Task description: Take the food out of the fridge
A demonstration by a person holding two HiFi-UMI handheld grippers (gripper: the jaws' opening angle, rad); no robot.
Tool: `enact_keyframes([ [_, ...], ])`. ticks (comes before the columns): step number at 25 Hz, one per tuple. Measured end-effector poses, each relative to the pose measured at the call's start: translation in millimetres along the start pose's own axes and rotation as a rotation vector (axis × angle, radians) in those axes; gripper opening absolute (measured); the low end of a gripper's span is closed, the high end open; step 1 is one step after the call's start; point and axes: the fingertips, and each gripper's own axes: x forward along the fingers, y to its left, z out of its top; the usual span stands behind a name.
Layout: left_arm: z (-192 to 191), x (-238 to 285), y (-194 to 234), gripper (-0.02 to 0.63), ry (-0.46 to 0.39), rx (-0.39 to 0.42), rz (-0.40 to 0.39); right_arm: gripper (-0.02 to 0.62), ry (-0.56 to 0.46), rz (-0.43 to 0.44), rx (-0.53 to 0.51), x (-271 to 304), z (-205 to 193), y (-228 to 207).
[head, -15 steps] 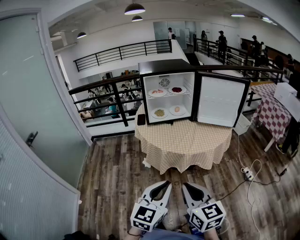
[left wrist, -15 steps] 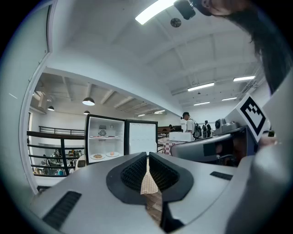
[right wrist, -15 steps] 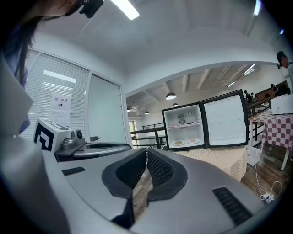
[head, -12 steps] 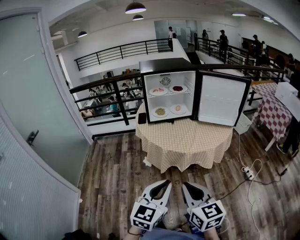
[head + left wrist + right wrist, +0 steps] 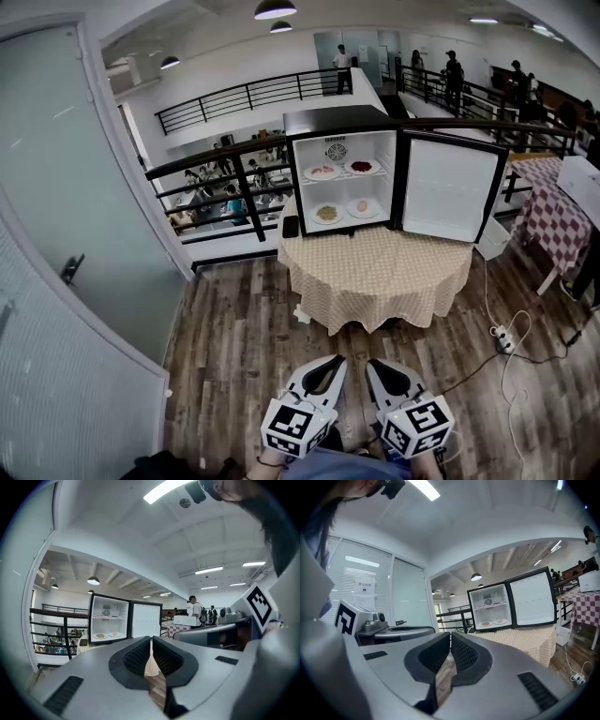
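No writing can be read anywhere. A white paper notice (image 5: 364,589) on the slatted wall carries dark print (too small to make out); the marker cubes (image 5: 292,427) show only black-and-white patterns.

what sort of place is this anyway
Likely an indoor mezzanine in an office or hall: a black railing overlooks people seated on a lower floor, and a small open fridge stands on a cloth-covered round table.

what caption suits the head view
Open fridge with plates of food on a table; left tongs and right tongs shut, far short.
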Motion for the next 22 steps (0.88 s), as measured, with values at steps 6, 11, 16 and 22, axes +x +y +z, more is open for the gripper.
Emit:
enact_keyframes([
  [6,-6.2,2.1,0.3,0.017,0.011,-0.017,-0.007,0.021,0.022,0.017,0.020,14.1,-9.3,-2.3],
  [11,-14.5,19.4,23.7,0.017,0.033,-0.034,0.003,0.021,0.054,0.039,0.028,45.4,-11.0,-8.0],
  [16,-18.8,52.1,63.4,0.017,0.046,-0.048,0.017,0.021,0.091,0.039,0.048,86.1,-10.2,-28.3],
  [22,-11.1,96.4,123.3,0.017,0.039,-0.046,0.003,0.021,0.117,0.013,0.091,151.2,0.7,-58.2],
])
